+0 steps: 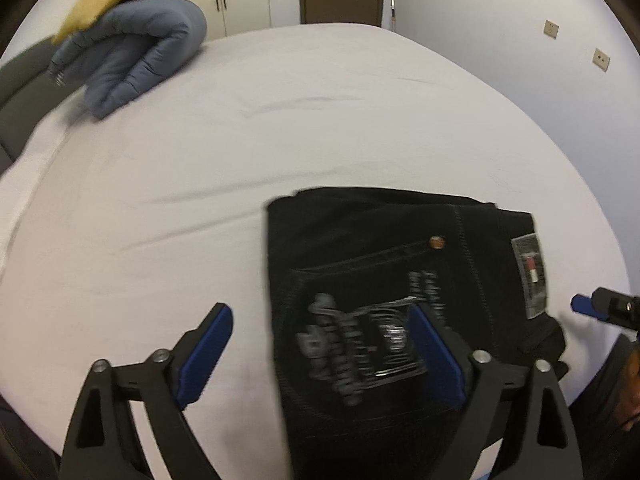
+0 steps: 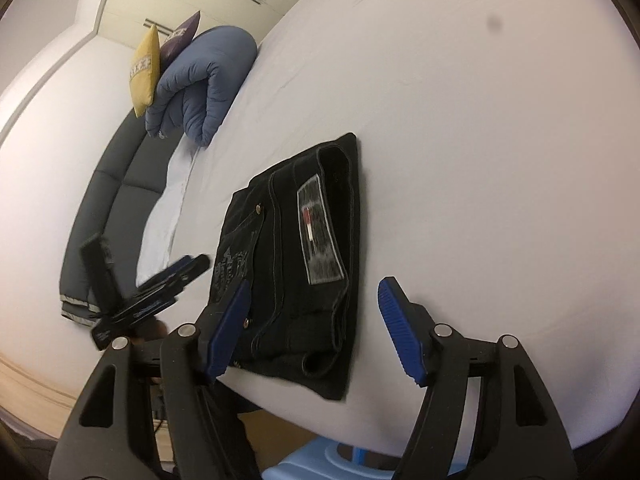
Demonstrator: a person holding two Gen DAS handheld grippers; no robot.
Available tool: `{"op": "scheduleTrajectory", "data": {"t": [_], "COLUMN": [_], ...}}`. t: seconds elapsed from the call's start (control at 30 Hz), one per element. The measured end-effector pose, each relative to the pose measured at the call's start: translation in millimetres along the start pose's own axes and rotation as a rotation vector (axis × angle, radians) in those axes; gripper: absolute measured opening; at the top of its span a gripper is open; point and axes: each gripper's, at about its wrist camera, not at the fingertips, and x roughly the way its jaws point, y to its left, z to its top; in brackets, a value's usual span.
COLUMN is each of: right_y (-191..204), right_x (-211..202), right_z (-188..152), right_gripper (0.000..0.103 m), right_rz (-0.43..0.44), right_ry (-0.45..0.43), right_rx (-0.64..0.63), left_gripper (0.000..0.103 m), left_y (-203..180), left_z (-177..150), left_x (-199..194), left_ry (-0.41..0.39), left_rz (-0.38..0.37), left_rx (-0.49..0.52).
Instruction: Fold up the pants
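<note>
Across the wide white bed (image 1: 280,120) everything sits where the work wants it: plenty of flat sheet for folding, with the rolled blue duvet (image 1: 136,64) and the yellow cushion (image 2: 145,68) pushed up against the dark headboard (image 2: 116,200), well out of the way.

Down at the near edge of the mattress lie the black pants (image 1: 380,272), and they look done: a compact rectangle, layers stacked, back pocket with its silver print (image 1: 360,344) facing up and the waistband patch (image 2: 320,232) showing along one side. They lie close to the edge, likely because that is where the person can reach.

Now the tools. The left gripper (image 1: 324,352) hangs just above the bundle with its jaws spread wide, one blue pad (image 1: 436,360) over the pocket and the other over bare sheet, nothing between them. The right gripper (image 2: 312,328) is likewise splayed open and empty, straddling the waistband end of the pants. Neither one pinches cloth, which reads as a release after the last fold.

My call: the fold is essentially finished, with perhaps a pat or a small squaring-up left. One loose loop of fabric (image 2: 320,364) peeks out at the near corner and could want tucking.
</note>
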Motion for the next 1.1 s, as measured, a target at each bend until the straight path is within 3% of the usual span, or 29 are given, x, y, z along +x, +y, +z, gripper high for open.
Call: {"op": "scheduleTrajectory", "data": {"t": [0.17,0.33,0.6,0.73,0.77,0.83,1.1], "right_y": [18.8,13.4,19.1,31.1,32.3,32.6,59.5], "right_x": [40.3,69.8,90.4,101.5,103.9,106.3,103.2], "right_z": [7.4,17.6,30.1,29.5,29.9,30.9,21.9], "right_gripper": [0.066,0.066,0.064,0.058,0.055,0.037,0.018], "right_rz": [-0.044,-0.099,-0.090,-0.119,-0.130,-0.159,-0.263], "right_ry": [0.048,0.105,0.133,0.158,0.163,0.165,0.103], "right_rx": [0.020,0.013,0.021,-0.040,-0.047,-0.049,-0.184], "left_gripper": [0.095,0.095,0.093,0.061,0.057,0.052,0.026], "left_y": [13.5,19.5,21.8,14.3,7.9,0.9,-19.3], "left_z": [-8.5,-15.8,-18.2,-20.1,-19.6,-19.0,-23.6], "left_x": [4.2,12.0,45.8,48.4,47.0,46.0,29.6], "left_ry": [0.031,0.097,0.198,0.224,0.226,0.231,0.209], "left_rz": [0.055,0.043,-0.117,-0.203,-0.208,-0.192,-0.170], "left_rx": [-0.008,-0.036,-0.103,-0.106,-0.083,-0.059,-0.061]}}
